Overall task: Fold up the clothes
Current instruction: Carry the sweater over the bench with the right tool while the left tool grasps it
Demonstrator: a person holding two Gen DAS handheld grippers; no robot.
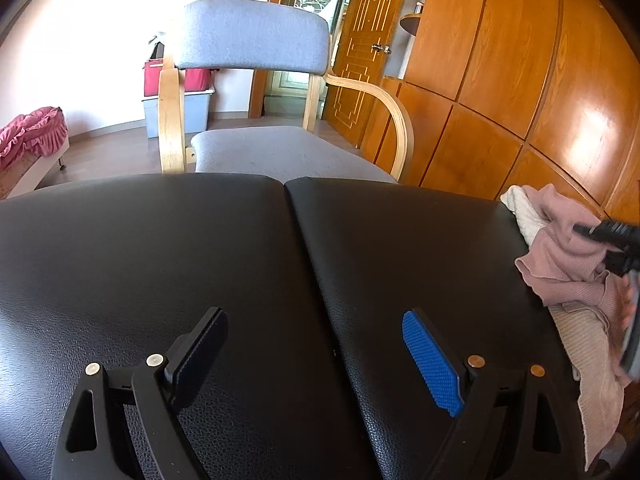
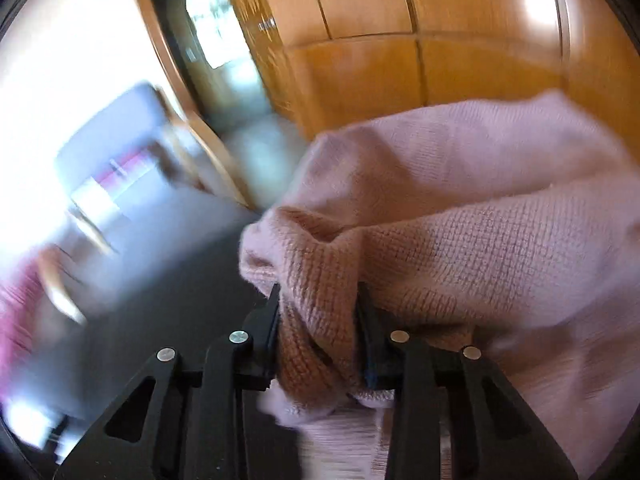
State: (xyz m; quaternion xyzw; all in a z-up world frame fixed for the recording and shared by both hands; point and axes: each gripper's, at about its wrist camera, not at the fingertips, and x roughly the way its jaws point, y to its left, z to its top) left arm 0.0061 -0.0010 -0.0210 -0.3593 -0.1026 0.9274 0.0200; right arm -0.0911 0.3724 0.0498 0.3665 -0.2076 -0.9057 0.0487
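Observation:
A pink knitted garment (image 1: 560, 248) lies bunched at the right edge of the black leather surface (image 1: 200, 240), and part of it hangs over the edge. A white cloth (image 1: 520, 208) peeks out behind it. My right gripper (image 2: 319, 292) is shut on a fold of the pink knitted garment (image 2: 460, 232), and the knit fills the gap between its fingers. In the left wrist view the right gripper (image 1: 612, 236) shows as a dark shape on the garment. My left gripper (image 1: 314, 314) hovers open over the bare black surface, with nothing between its blue pads (image 1: 432, 364).
A grey upholstered chair with wooden arms (image 1: 256, 36) stands just beyond the black surface. A wooden wardrobe (image 1: 500, 80) and a door fill the right side. At the far left is a bed with a pink cloth (image 1: 32, 132), and behind the chair a red bag on a grey bin (image 1: 176, 112).

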